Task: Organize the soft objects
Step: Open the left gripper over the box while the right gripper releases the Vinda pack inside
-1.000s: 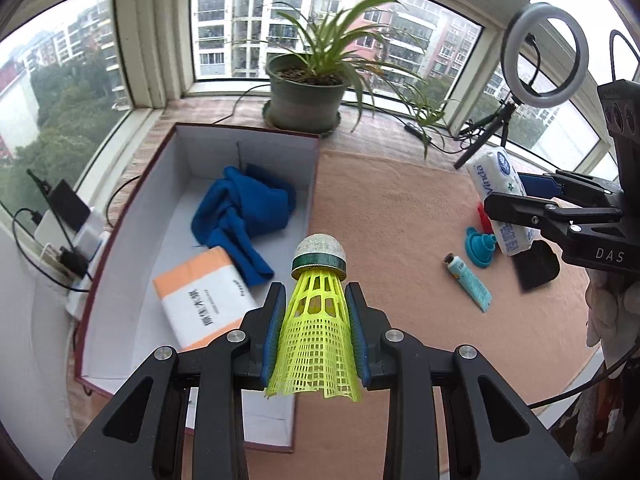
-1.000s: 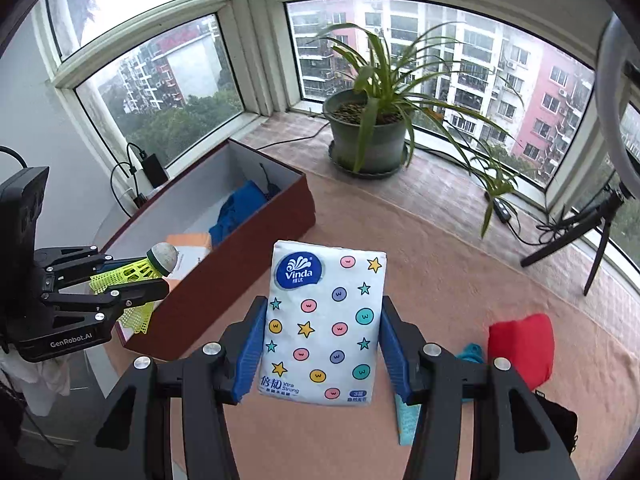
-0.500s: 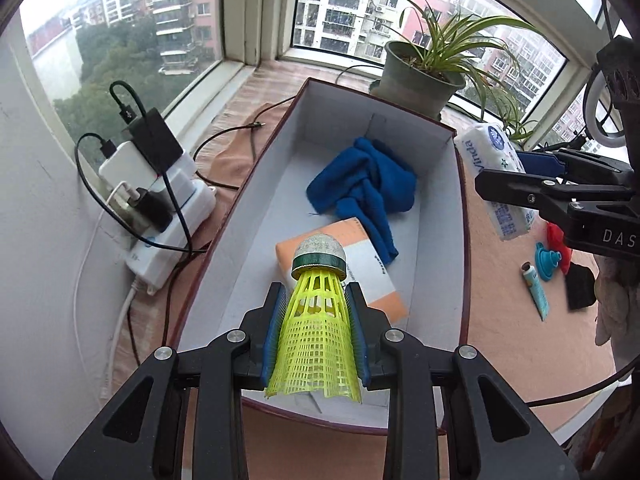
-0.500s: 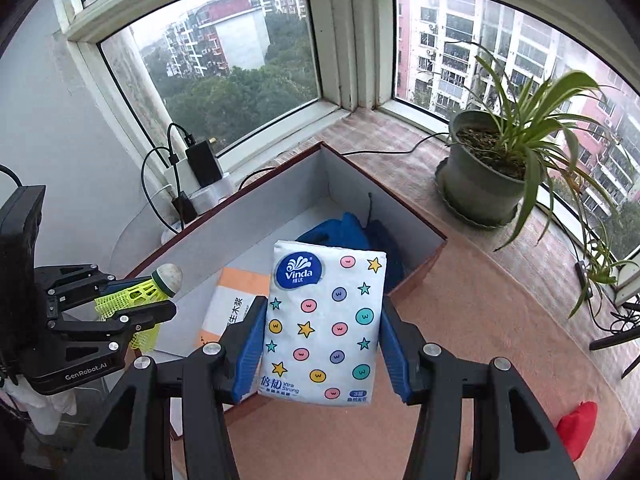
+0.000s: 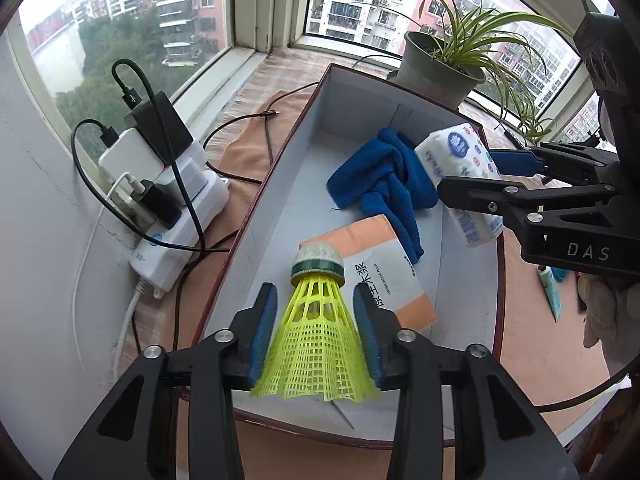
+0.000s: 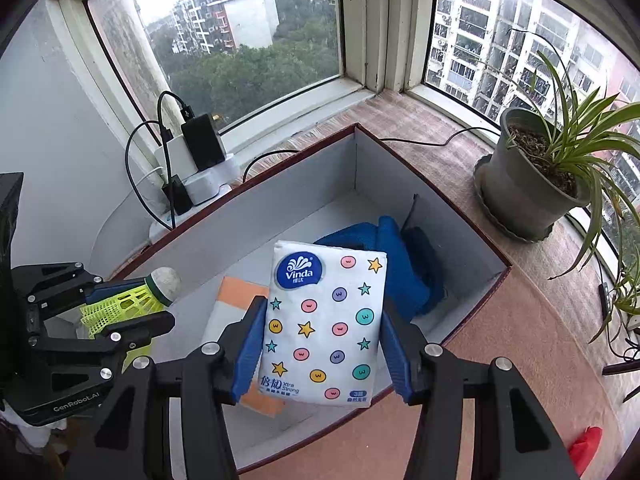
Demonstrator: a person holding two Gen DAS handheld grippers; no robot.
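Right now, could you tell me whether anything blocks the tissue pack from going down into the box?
Nothing visible blocks it. The tissue pack hangs over the open box; beneath lie a blue cloth and an orange pack.

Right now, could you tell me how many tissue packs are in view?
2: the Vinda tissue pack in the right gripper, and the orange tissue pack inside the box.
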